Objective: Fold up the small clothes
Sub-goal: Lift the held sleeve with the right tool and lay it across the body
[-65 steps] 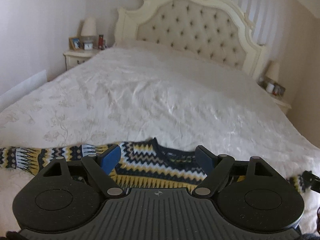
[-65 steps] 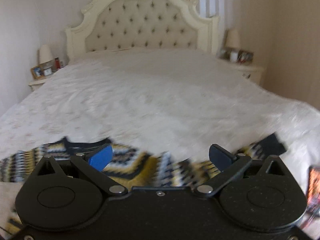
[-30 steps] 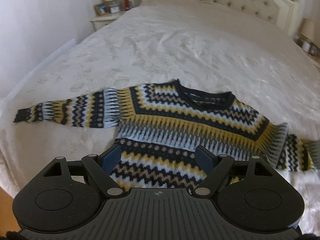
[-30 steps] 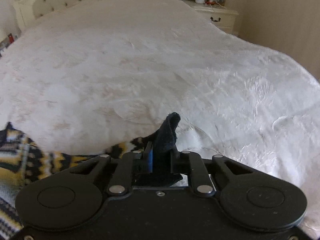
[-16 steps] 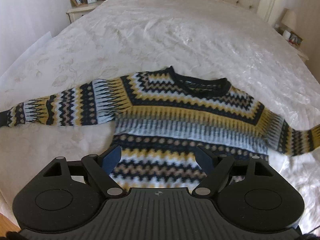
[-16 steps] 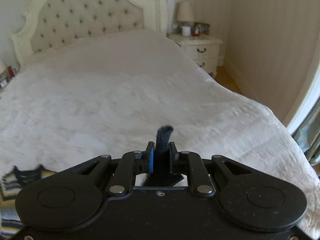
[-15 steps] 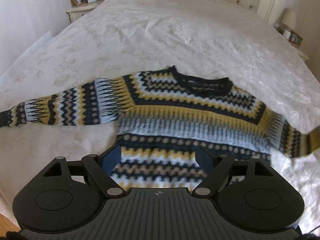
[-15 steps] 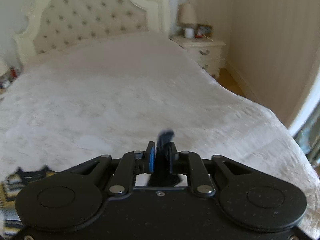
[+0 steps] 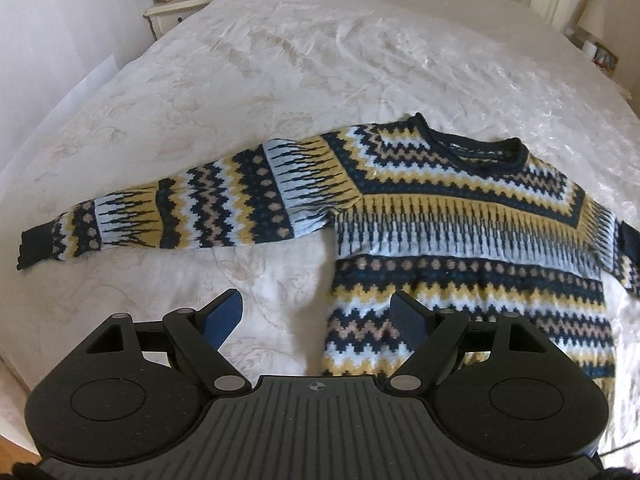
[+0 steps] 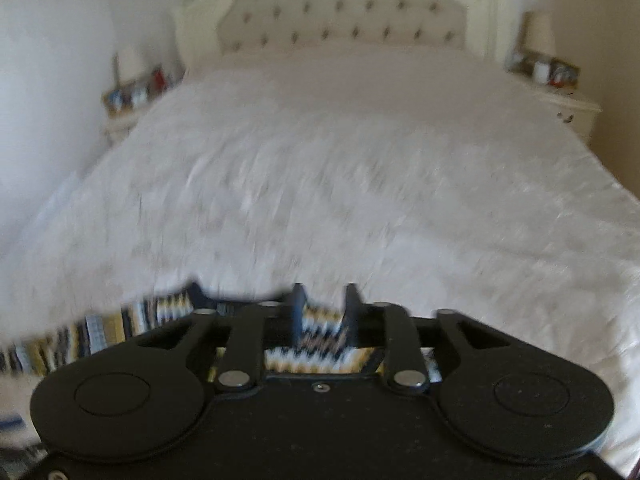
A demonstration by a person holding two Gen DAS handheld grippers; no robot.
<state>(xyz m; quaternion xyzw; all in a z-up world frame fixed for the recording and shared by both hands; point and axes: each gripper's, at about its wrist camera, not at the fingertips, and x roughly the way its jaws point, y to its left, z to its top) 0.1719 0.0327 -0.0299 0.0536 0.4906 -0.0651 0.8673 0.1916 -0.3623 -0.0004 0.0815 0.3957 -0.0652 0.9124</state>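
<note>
Sweater (image 9: 460, 216) lies flat ahead for folding, so our left tool (image 9: 318, 314) hangs wide and empty while our right tool (image 10: 322, 304), jaws just opening, grips nothing.

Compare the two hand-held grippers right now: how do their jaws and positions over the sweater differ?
The left hand-held gripper stands wide open; the right hand-held gripper shows a narrower gap, its jaws having just been opening. The left one hovers by the sweater body's side edge, near the outstretched sleeve; the right one is over the knit body, in a blurred view. Neither grips anything.
</note>
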